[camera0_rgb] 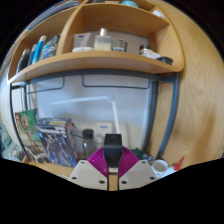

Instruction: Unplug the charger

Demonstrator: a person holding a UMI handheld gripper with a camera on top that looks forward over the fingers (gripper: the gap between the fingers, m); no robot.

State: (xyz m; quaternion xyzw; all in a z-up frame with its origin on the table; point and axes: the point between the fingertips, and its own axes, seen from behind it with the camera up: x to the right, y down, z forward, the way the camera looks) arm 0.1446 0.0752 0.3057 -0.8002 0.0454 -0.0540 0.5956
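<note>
Charger (113, 146) clamped between the gripper's (112, 160) pink pads.

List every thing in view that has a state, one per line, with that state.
Black boxy charger: gripped between the pink-padded jaws, free of any socket that shows.
Gripper: jaws shut on the charger.
Curved wooden shelf: loaded with bottles and boxes.
Clear glass cup: upright on the shelf.
Dark-capped clear plastic bottle: upright, cap on.
White round cup: upright beside the jaws.
</note>
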